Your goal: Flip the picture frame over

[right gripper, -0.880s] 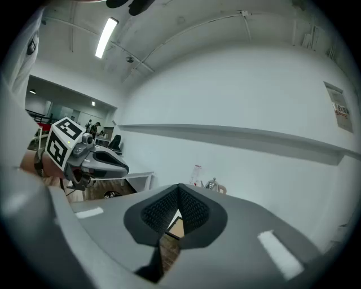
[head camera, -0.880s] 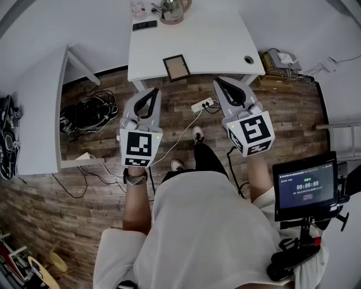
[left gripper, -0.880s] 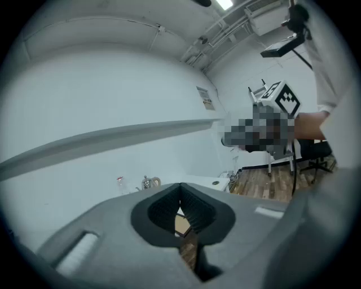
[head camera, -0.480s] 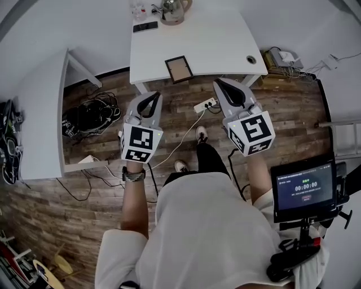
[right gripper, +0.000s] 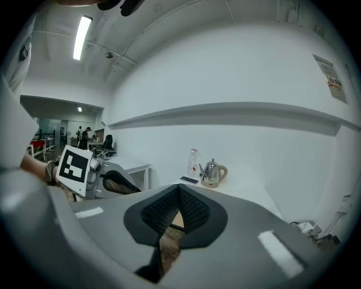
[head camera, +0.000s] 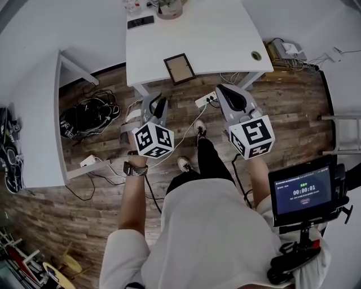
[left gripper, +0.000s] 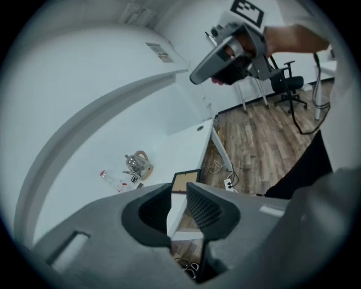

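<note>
The picture frame (head camera: 180,68) lies flat near the front edge of the white table (head camera: 214,39), dark rim around a brown panel. Both grippers hover over the wooden floor, short of the table and not touching the frame. My left gripper (head camera: 160,104) is rolled onto its side, below and left of the frame; its jaws stand a little apart with nothing between them (left gripper: 179,195). The frame (left gripper: 186,181) shows just beyond them. My right gripper (head camera: 223,91) is below and right of the frame, its pads meeting at the tips (right gripper: 178,195), empty.
A kettle (head camera: 169,7), a phone (head camera: 140,22) and a bottle (left gripper: 115,179) stand at the table's far side. A power strip (head camera: 206,100) and cables (head camera: 90,115) lie on the floor. A second white table (head camera: 39,113) is at left, a monitor (head camera: 302,192) at right.
My left gripper has rolled onto its side and shifted slightly right. The table and frame sit a little nearer in view. The right gripper has barely moved.
</note>
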{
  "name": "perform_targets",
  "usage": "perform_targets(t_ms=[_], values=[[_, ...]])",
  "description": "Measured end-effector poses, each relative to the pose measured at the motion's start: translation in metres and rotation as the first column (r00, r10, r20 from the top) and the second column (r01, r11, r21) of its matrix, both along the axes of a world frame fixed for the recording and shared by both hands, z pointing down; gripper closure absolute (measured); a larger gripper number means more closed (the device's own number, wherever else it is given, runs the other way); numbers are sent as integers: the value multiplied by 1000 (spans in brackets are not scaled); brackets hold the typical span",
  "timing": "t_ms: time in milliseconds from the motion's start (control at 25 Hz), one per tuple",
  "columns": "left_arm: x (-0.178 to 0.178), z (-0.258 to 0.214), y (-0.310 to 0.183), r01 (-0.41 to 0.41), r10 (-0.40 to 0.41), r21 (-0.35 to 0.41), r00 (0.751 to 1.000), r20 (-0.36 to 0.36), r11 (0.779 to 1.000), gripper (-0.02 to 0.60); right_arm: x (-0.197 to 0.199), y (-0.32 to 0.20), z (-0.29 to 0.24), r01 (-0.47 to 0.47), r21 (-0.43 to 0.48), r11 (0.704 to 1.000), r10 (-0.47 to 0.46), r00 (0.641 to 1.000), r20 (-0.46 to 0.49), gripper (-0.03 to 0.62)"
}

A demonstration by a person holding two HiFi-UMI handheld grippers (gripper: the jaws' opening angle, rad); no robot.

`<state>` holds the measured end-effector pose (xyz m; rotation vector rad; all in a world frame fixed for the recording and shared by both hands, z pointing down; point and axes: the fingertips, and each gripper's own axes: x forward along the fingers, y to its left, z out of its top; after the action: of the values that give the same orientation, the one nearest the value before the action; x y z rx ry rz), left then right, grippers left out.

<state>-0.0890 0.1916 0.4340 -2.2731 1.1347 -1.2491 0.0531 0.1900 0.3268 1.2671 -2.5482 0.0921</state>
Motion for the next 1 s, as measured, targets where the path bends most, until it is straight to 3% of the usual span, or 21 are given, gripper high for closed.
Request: perform_targets(t_ms=[240,440,840,1000], values=[[4,65,-28,-10,13,-85,999,37,996,503,0,-27,48,-1,-68,998,-2,999,-44,591],[0,99,-49,14,-1,-61,979,202,998,495,7,-44,87,-17,-125,992,9,998,-60,591],[18,149,-81,-22,44,-81,959,280,996,448,3,-82,160,-34,-232,972,21,998,-59,591],[15,176,-93,-52,63,-39,927,369,998,430,-4,-89,180,-29,-258,966,15,998,-58,591]])
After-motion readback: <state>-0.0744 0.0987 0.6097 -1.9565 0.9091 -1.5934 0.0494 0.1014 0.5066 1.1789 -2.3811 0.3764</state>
